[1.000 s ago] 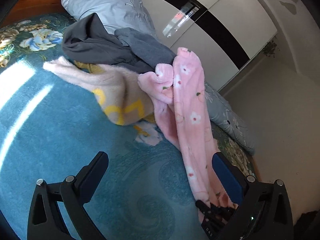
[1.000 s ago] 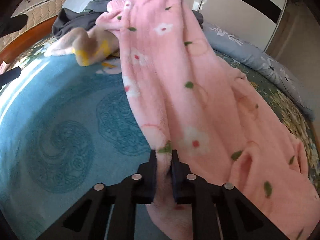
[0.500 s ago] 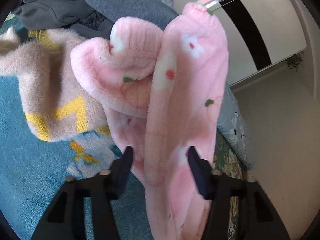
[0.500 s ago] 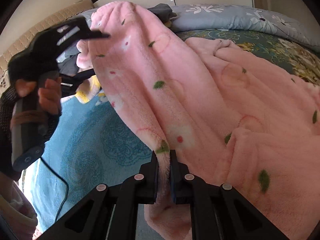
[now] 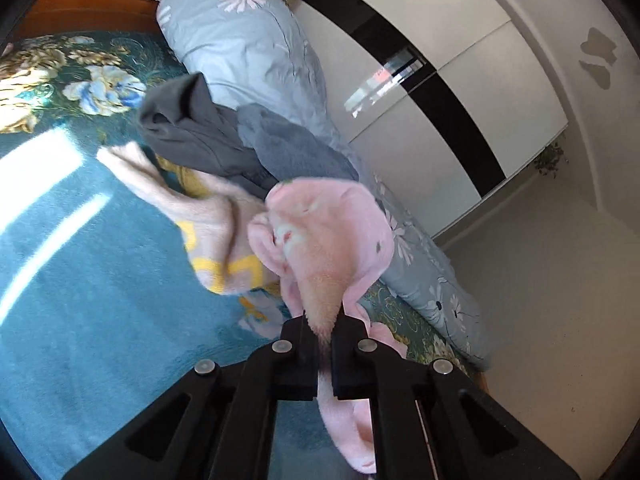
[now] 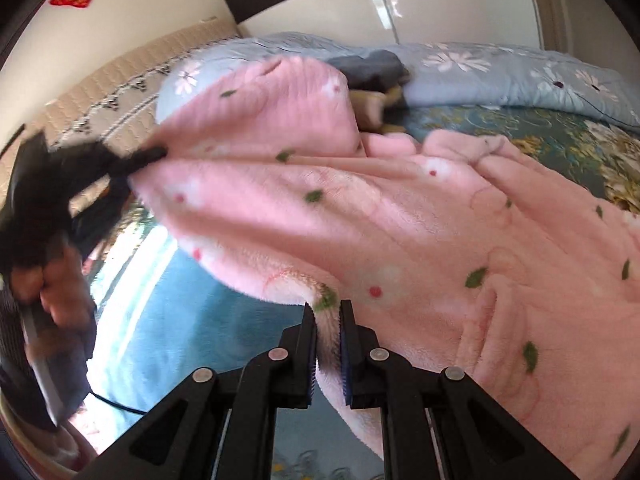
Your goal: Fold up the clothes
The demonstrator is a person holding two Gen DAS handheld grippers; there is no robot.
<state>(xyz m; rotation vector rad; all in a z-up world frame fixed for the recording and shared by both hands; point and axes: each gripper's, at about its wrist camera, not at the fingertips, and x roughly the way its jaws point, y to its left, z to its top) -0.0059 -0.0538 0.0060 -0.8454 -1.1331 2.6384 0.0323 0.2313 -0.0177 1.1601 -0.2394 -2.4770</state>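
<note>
Two pinches on one garment is what I read. From my left wrist camera, the left gripper (image 5: 323, 322) at lower centre has its jaws pressed onto a fold of the pink fleece garment (image 5: 328, 232), which bunches up just above them, over the teal bedspread (image 5: 92, 280); a beige-and-yellow garment (image 5: 208, 224) and dark grey clothes (image 5: 224, 148) lie heaped behind, against a blue floral pillow (image 5: 248, 40). From my right wrist camera, the right gripper (image 6: 329, 322) clamps the garment's lower edge, the cloth spreading across centre and right; the other gripper pinches it at mid-left.
</note>
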